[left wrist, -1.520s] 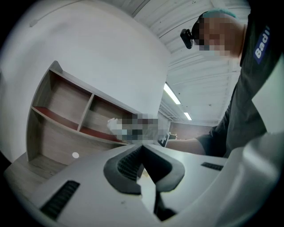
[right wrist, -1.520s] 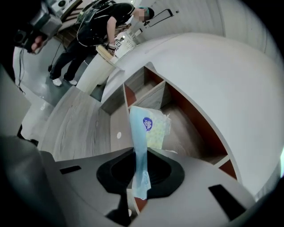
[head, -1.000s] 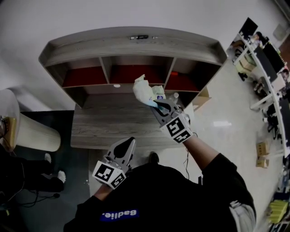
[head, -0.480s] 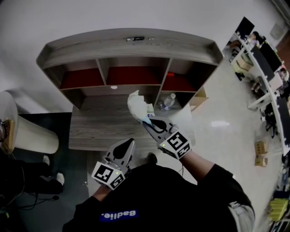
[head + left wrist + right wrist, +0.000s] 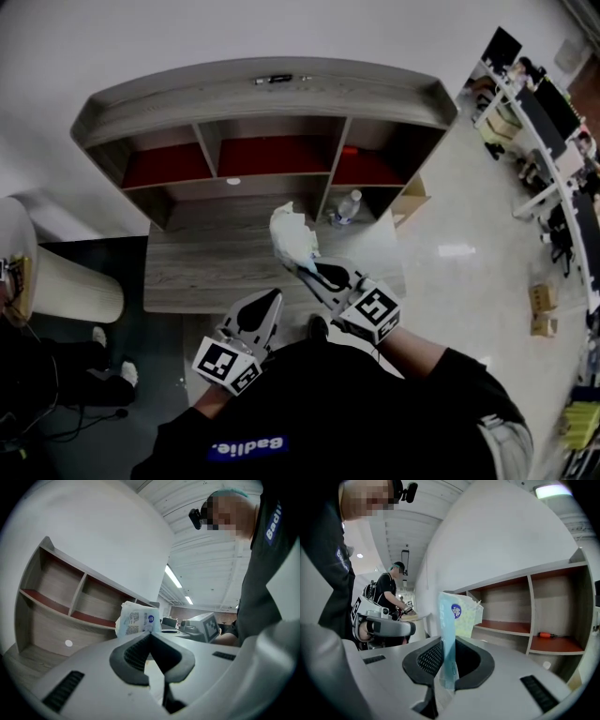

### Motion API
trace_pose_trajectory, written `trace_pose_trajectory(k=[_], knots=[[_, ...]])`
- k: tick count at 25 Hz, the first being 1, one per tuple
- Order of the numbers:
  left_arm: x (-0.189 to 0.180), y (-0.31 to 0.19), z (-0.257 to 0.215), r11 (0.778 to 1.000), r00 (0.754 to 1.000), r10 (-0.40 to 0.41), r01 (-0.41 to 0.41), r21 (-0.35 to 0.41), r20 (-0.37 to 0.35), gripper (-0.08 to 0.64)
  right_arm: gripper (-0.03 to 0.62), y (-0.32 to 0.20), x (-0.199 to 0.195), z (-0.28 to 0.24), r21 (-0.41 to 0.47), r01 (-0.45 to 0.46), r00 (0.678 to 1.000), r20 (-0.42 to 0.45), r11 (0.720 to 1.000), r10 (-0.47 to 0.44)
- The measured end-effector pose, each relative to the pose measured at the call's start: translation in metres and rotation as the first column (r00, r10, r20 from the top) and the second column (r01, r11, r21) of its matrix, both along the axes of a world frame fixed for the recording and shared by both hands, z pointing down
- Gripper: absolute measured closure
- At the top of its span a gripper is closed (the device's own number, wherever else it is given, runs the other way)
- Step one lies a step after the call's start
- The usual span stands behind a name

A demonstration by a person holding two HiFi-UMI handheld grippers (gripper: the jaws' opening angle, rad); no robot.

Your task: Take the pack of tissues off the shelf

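The pack of tissues [image 5: 291, 239] is a pale, crinkled plastic pack with a blue round logo. It hangs in the air over the wooden desk top [image 5: 206, 262], clear of the shelf unit [image 5: 262, 94]. My right gripper [image 5: 312, 270] is shut on the pack's thin sealed edge, and the pack [image 5: 458, 613] stands upright between the pads of the right gripper [image 5: 447, 656]. My left gripper [image 5: 266, 304] is held low near the desk's front edge, shut and holding nothing. In the left gripper view the pack [image 5: 136, 620] shows just beyond the tips of the left gripper [image 5: 151, 634].
A clear plastic bottle [image 5: 345, 208] stands on the desk under the right compartment. An orange-handled screwdriver [image 5: 548, 634] lies on a red shelf board. A cardboard box [image 5: 417, 199] sits on the floor at the right, a white round table [image 5: 56, 272] at the left.
My right gripper has drawn the pack back from the shelf towards the person's body and a little to the left, rolling as it went. The left gripper has stayed put.
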State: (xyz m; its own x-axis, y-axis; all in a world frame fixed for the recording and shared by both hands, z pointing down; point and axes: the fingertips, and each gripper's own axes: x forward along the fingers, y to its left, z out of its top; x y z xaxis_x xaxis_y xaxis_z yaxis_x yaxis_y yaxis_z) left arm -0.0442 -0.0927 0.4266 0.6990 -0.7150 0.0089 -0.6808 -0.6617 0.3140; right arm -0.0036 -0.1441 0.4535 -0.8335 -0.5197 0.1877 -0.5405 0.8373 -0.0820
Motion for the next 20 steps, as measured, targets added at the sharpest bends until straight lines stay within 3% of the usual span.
trace_pose_trajectory(k=[7, 20], knots=[[0.002, 0.000, -0.003, 1.000, 1.000, 0.022, -0.022, 0.010, 0.019, 0.563, 0.531, 0.010, 0.002, -0.001, -0.020, -0.014, 0.999, 0.046, 1.000, 0.015], [0.000, -0.005, -0.004, 1.000, 1.000, 0.014, -0.014, 0.013, 0.012, 0.563, 0.531, 0.019, -0.006, 0.001, -0.031, 0.018, 0.998, 0.055, 0.999, -0.016]])
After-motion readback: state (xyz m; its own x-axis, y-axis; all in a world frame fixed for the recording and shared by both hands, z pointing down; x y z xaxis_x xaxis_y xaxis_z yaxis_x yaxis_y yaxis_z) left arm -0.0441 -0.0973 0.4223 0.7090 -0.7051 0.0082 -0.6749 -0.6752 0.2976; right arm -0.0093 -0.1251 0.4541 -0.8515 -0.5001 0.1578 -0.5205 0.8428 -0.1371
